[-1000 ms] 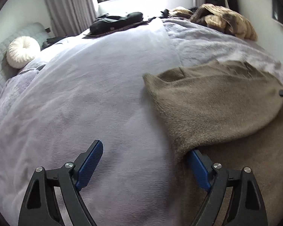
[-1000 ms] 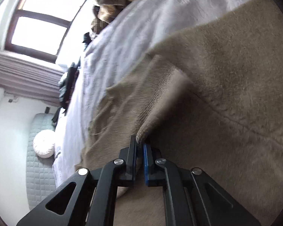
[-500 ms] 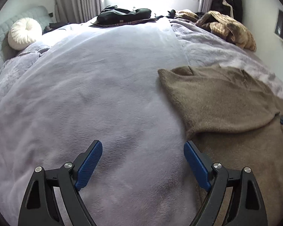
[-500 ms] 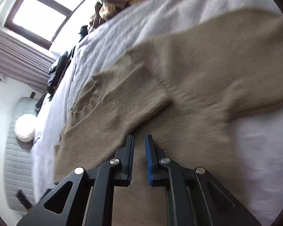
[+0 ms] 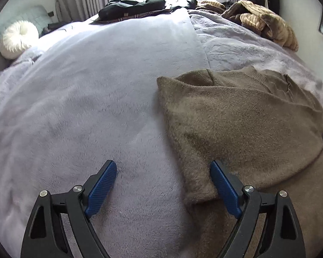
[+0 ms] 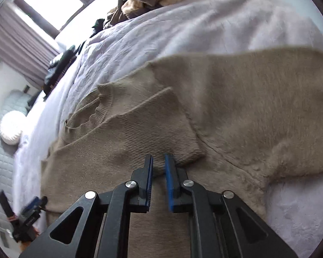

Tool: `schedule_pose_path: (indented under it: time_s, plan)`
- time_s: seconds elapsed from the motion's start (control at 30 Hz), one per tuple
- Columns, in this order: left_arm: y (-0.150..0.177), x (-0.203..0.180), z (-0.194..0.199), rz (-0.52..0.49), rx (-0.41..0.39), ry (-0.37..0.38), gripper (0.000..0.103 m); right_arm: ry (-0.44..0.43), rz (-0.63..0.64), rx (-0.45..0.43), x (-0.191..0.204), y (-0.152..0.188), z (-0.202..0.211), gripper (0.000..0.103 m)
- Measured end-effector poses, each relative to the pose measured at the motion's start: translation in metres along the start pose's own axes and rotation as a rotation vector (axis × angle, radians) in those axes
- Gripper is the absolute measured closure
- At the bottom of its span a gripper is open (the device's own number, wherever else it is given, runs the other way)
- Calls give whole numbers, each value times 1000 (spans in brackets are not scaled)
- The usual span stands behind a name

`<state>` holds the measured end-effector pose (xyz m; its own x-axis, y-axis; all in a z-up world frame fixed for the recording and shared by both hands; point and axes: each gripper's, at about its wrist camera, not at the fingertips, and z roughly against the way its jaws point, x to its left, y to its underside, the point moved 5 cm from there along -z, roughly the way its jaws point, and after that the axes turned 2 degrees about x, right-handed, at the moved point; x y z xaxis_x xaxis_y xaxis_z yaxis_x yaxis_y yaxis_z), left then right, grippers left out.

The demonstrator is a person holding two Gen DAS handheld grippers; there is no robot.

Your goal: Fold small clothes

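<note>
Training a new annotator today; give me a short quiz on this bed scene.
1. True or false: the left gripper is shut on the brown sweater.
2. The round cushion is: A white, B black, C striped.
3. What does the sweater lie on?
Key: 1 false; 2 A; 3 the lilac blanket.

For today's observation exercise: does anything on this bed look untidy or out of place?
Yes. At the far edge of the bed, a tan striped garment and dark clothes lie in crumpled heaps, while the brown sweater lies flat.
</note>
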<state>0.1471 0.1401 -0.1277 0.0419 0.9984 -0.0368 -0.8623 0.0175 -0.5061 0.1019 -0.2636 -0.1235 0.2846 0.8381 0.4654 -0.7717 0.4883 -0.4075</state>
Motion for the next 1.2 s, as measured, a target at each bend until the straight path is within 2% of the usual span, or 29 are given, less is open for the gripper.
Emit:
schedule_pose_path:
  time_s: [0.13,0.23,0.43,0.67,0.83,0.9,1.07,1.17,1.2]
  plan:
    - [3,4,6,11,8,14,11,13,-13,7,-8,4,9,90]
    - [5,1,15,4,1,-6,11,4,-24,6,-11,9,21,89]
    - [14,-11,40,-13,-13,12,11,-25,-26,14,-11,29,46,86]
    - [30,-34,76,-23,-28,58,11,-55,-43,31,-18,61,70,70]
    - [48,-59,92,-41,-14,90,11,-78,-68,37,-26,85,85,65]
    - [57,-71,97,-45,-4,101,11,-95,-80,37,-29,94,93,54]
    - [80,-94,108,-43,23,132,11,-118,-80,32,-34,107,109,52]
    - [88,-104,116,-40,7,131,11,-125,-76,30,-37,113,119,45]
    - [90,-106,119,-38,0,134,0,-127,-75,28,-39,115,122,43]
